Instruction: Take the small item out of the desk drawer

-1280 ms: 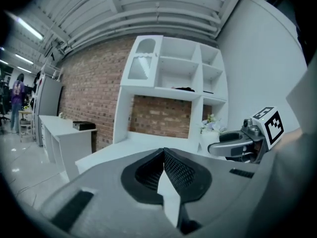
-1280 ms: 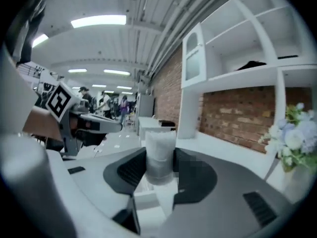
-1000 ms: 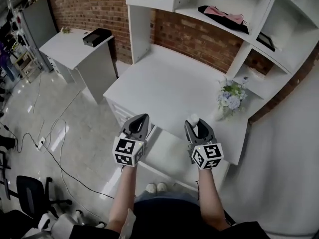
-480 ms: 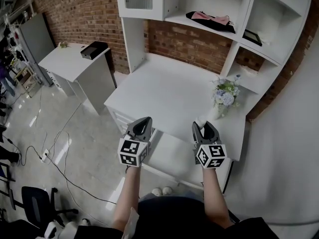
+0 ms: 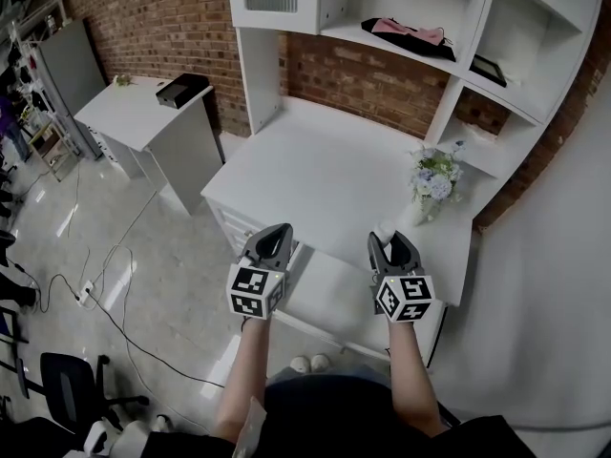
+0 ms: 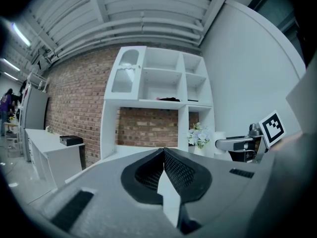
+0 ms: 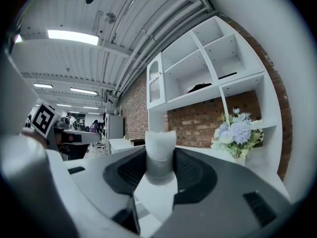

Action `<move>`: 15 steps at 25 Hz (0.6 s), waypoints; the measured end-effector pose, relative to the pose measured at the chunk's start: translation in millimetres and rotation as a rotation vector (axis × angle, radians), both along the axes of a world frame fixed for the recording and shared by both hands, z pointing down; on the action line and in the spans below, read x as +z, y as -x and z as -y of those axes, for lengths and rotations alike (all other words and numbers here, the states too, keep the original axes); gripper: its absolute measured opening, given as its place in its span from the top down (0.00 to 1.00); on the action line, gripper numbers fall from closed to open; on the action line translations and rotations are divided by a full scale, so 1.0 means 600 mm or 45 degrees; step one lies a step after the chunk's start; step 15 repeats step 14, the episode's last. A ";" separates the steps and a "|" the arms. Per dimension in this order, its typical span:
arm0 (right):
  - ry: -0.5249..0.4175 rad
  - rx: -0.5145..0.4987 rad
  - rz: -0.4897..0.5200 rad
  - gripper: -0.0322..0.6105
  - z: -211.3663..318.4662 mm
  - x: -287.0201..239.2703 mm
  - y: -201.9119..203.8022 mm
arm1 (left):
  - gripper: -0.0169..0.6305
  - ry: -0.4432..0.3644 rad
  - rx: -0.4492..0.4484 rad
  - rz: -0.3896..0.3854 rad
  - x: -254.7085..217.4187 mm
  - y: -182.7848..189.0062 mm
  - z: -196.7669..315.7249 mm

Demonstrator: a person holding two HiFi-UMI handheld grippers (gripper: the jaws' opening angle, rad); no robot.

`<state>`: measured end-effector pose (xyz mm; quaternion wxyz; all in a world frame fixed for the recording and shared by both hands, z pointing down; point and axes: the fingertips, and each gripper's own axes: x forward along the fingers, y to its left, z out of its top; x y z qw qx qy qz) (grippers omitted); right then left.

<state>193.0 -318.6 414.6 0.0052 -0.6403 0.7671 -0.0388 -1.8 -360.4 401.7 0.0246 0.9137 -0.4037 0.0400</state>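
Right gripper [image 5: 392, 242]: jaws set wide and closed on the small white item [image 7: 159, 151]; item stands upright between the pads, pale top poking above the jaw tips; grip looks firm in the right gripper view. In the head view the item sits over the front edge of the desk [image 5: 325, 165], right of centre, clear of the drawer [image 5: 329, 299].

Left gripper [image 6: 163, 151]: jaws pressed together, tips touching, nothing between them; it hangs level with the right one, near the desk's left front corner, the two well apart.

Drawer: pulled out under the desk's front edge, between the two grippers as seen from above; interior reads as plain white; contents cannot be made out.

Surroundings:
- desk top white; vase of flowers [image 5: 434, 181] at its right rear, near the shelf upright
- shelf unit [image 5: 496, 17] above the desk, brick wall behind; a pink and black cloth [image 5: 412, 32] on the upper shelf; a dark flat object [image 5: 488, 69] in the compartment to its right, kind unclear
- side table [image 5: 134, 108] to the left, a black box [image 5: 181, 90] on it
- cables [image 5: 105, 289] across the glossy floor; a black chair [image 5: 59, 382] lower left
- white shoes [image 5: 310, 363] visible below the drawer front; both forearms bare
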 end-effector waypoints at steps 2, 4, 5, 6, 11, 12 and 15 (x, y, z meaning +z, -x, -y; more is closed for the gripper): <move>0.002 0.000 -0.004 0.70 0.000 0.000 0.000 | 0.96 0.003 0.001 -0.001 0.001 -0.001 0.001; 0.005 0.002 -0.004 0.70 -0.001 0.001 -0.001 | 0.96 0.004 0.004 0.000 0.002 -0.003 0.001; 0.007 0.004 -0.003 0.70 -0.001 0.001 -0.001 | 0.96 0.005 0.006 -0.001 0.002 -0.003 0.000; 0.008 0.005 -0.003 0.70 -0.002 0.002 -0.002 | 0.96 0.006 0.009 -0.005 0.002 -0.004 0.000; 0.014 0.014 -0.009 0.70 0.002 0.005 -0.005 | 0.96 0.019 0.005 -0.017 0.004 -0.003 0.006; 0.016 0.015 -0.010 0.70 0.003 0.006 -0.006 | 0.96 0.021 0.003 -0.013 0.006 -0.003 0.008; 0.021 0.018 -0.010 0.70 0.005 0.008 -0.007 | 0.96 0.026 -0.002 -0.008 0.009 -0.002 0.011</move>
